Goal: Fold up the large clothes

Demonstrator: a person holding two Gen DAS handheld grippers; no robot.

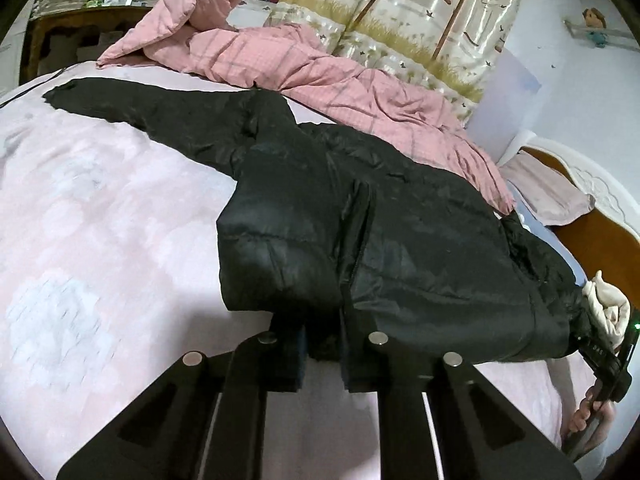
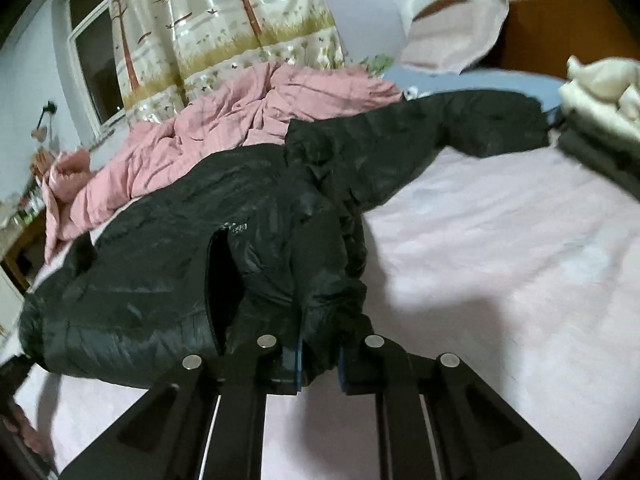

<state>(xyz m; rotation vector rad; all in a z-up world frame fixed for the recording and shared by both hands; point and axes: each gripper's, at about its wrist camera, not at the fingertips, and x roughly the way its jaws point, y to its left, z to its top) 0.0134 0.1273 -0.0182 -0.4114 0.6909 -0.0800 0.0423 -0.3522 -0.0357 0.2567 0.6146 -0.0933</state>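
Note:
A black puffer jacket (image 1: 360,216) lies spread across the pale pink bed sheet (image 1: 100,240), one sleeve stretched to the far left. My left gripper (image 1: 323,350) is shut on the jacket's near hem, with black fabric pinched between its pads. In the right wrist view the same jacket (image 2: 160,264) fills the middle, its other sleeve reaching toward the far right. My right gripper (image 2: 320,360) is shut on a bunched fold of the jacket's near edge by the zipper opening. At the far right of the left wrist view, the right gripper (image 1: 612,360) and a hand show at the jacket's edge.
A crumpled pink checked quilt (image 1: 320,72) lies along the far side of the bed, under a tree-print curtain (image 1: 400,8). A wooden headboard (image 1: 592,232) and pillow (image 2: 452,40) close one end. Folded pale clothes (image 2: 600,96) are stacked at the right. A cluttered dresser (image 1: 80,4) stands at the far left.

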